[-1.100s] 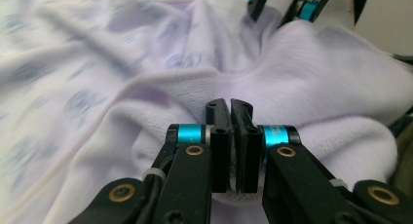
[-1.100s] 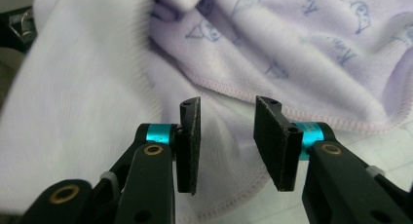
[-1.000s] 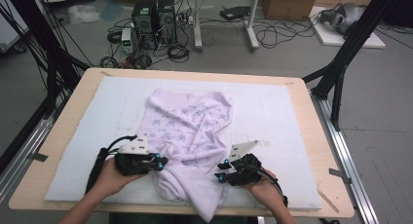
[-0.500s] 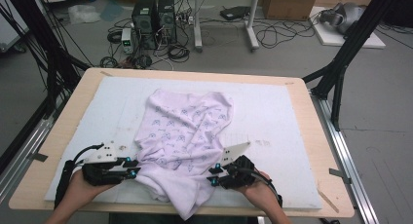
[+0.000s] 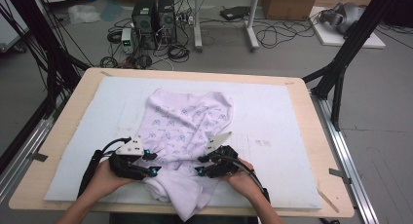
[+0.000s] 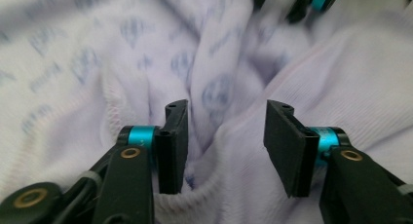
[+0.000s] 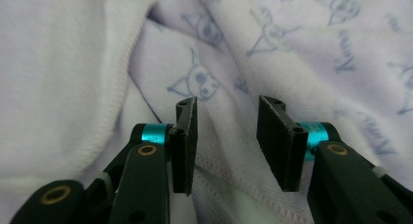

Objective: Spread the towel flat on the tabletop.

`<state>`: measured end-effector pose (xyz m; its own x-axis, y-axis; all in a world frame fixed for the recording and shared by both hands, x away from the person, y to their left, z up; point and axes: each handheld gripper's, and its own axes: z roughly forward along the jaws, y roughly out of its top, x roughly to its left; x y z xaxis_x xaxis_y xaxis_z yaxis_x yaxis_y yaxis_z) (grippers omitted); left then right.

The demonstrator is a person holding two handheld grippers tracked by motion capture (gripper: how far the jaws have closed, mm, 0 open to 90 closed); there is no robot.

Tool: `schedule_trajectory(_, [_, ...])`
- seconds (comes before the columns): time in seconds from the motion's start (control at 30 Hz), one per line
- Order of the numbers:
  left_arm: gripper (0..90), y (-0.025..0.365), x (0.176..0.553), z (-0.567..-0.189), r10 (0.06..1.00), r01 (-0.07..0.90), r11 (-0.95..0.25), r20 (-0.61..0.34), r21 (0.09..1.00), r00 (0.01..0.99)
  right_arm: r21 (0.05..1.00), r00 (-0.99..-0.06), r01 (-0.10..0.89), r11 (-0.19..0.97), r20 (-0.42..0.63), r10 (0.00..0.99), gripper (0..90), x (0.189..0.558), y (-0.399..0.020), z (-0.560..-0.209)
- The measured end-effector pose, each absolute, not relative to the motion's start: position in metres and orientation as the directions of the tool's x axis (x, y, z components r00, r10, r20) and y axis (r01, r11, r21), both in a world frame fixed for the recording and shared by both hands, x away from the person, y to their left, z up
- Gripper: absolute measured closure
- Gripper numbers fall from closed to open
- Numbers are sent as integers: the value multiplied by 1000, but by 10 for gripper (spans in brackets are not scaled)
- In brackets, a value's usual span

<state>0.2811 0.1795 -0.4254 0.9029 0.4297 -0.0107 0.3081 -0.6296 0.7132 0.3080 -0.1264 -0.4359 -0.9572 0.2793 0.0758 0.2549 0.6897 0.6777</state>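
Bunching hid much of the printed shirt [image 5: 187, 121], which lay on the worktop's white mat [image 5: 282, 117], its near edge drooping past the mat. My left tool [image 5: 152, 164] and right tool [image 5: 198, 165] stood partly open at its lower folds; both had just been opening, cloth between the jaws but unpinched.

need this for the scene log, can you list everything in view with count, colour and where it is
garment: one, pale lilac with small blue prints, crumpled on the near middle of the pad, its lower edge hanging over the front
pad: one, white, covering most of the table top
table: one, light wood, rim showing round the pad
computer towers: two, black, on the floor beyond the table
cables: many, black, across the floor behind
cardboard box: one, brown, far right on the floor
left gripper: one, black with teal trim, jaws apart and just opened, at the garment's near left edge
right gripper: one, black with teal trim, jaws apart, at its near right edge
hands: two, holding the grippers
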Motion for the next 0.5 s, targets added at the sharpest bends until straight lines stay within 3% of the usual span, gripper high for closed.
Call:
schedule_trajectory(0.07, [627, 182, 282, -433, 436, 321, -609, -32, 725, 899, 685, -959, 236, 690, 49, 279, 662, 307, -124, -439])
schedule_trajectory(0.17, [803, 185, 284, -432, 431, 321, -611, -35, 723, 901, 681, -958, 242, 691, 52, 284, 853, 308, -125, -439])
schedule_trajectory(0.3, [844, 191, 284, -424, 419, 313, -594, -47, 741, 907, 673, -957, 236, 701, 37, 287, 884, 308, -131, -434])
schedule_trajectory(0.5, [864, 206, 278, -403, 434, 289, -518, -44, 805, 900, 724, -935, 258, 640, 20, 353, 887, 305, -172, -405])
